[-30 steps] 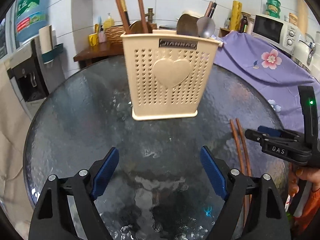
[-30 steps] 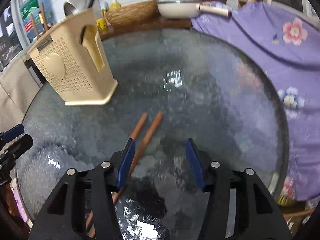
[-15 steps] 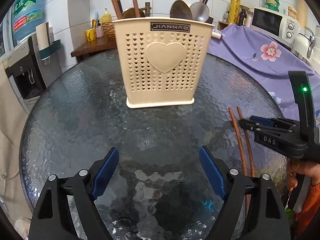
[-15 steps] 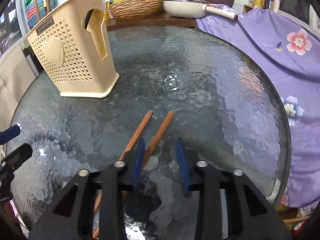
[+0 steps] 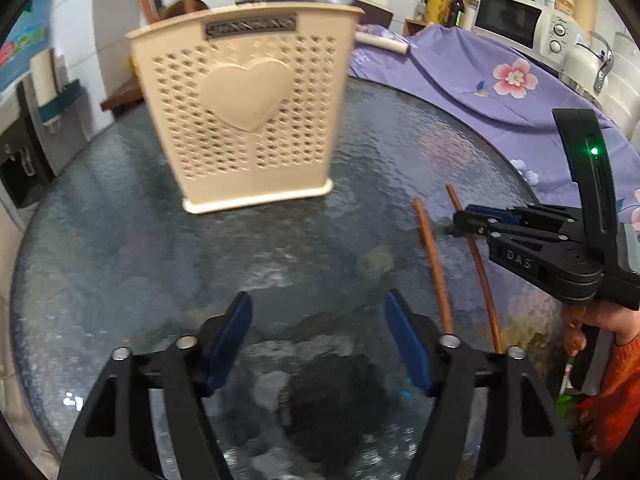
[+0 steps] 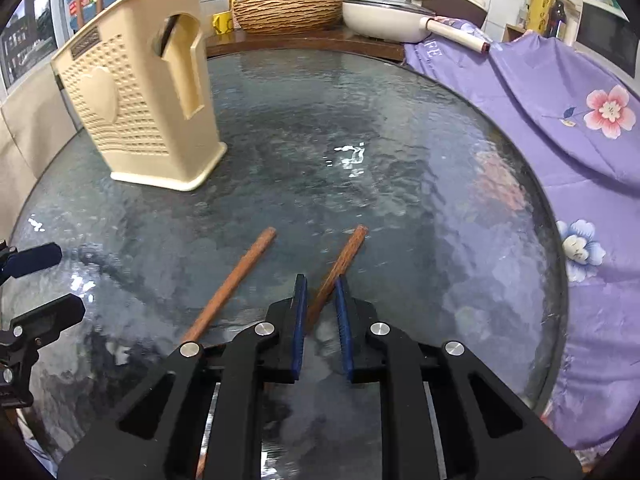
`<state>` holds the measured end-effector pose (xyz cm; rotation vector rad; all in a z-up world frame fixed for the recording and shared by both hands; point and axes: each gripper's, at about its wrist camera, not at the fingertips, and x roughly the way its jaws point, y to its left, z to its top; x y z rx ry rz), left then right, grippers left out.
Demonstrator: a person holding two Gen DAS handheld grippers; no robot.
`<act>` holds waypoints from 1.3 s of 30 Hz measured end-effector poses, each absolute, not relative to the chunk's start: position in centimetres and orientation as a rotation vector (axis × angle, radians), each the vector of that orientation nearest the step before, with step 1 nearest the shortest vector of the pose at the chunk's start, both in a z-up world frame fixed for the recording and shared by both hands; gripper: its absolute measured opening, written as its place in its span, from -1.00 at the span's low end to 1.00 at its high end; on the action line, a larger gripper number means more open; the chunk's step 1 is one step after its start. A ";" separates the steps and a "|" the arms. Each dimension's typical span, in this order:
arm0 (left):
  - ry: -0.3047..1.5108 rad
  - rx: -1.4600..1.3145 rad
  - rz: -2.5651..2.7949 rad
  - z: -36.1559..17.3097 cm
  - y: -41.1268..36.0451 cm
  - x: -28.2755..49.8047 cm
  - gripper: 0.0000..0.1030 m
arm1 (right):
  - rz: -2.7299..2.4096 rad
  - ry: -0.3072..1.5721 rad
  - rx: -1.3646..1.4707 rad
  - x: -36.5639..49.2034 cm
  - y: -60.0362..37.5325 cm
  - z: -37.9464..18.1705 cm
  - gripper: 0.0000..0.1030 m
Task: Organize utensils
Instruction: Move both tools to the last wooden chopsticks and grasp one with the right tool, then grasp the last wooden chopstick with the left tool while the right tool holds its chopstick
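A beige perforated utensil holder (image 5: 248, 120) (image 6: 132, 100) with a heart on its face stands on the round glass table (image 5: 120, 240) (image 6: 360, 120); spoons and chopsticks stick out of its top. Two brown chopsticks lie loose on the glass, splayed apart. My right gripper (image 6: 322, 300) (image 5: 460, 216) is closing, its blue pads on the right chopstick (image 6: 344, 252) (image 5: 480, 272). The left chopstick (image 6: 236, 276) (image 5: 434, 264) lies free beside it. My left gripper (image 5: 317, 300) (image 6: 52, 284) hovers over bare glass in front of the holder, its jaws closing with nothing between them.
A purple floral cloth (image 6: 560, 92) drapes over the table's right side. Behind the table stand a woven basket (image 6: 288, 12) and a white pan (image 6: 384, 16) on a wooden counter, and a microwave (image 5: 520, 24) at the far right. A hand (image 5: 592, 320) holds the right gripper.
The right jaws have narrowed from wide to tight around the right chopstick, and the two chopsticks now lie further apart. The left gripper has come closer to the holder and its jaws have narrowed.
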<state>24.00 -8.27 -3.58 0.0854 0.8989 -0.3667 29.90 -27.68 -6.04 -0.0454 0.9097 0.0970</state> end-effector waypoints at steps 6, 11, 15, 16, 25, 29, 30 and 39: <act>0.970 0.050 -0.455 -4.2 -11.3 25.2 -0.10 | 0.092 0.917 -0.015 30.9 -29.8 -6.0 -0.73; 0.990 0.090 -0.492 -4.3 -14.9 26.7 -0.11 | 0.098 0.923 -0.007 31.9 -30.8 -6.0 -0.73; 1.000 0.132 -0.468 -5.0 -16.5 27.9 -0.22 | 0.099 0.924 0.019 32.3 -31.4 -6.0 -0.73; 1.002 0.140 -0.456 -5.2 -16.8 28.2 -0.23 | 0.101 0.925 0.023 32.4 -31.5 -6.0 -0.73; 0.979 0.193 -0.426 -5.6 -18.8 29.9 -0.44 | 0.096 0.931 0.036 33.5 -31.8 -6.1 -0.73; 0.962 0.239 -0.407 -5.8 -19.1 30.3 -0.84 | 0.088 0.938 0.043 33.5 -31.7 -6.1 -0.73; 0.957 0.248 -0.406 -5.9 -19.2 30.4 -0.85 | 0.086 0.940 0.042 33.6 -31.6 -6.1 -0.73; 0.955 0.259 -0.396 -6.0 -18.1 30.2 -0.86 | 0.044 0.952 -0.014 34.3 -29.6 -6.1 -0.73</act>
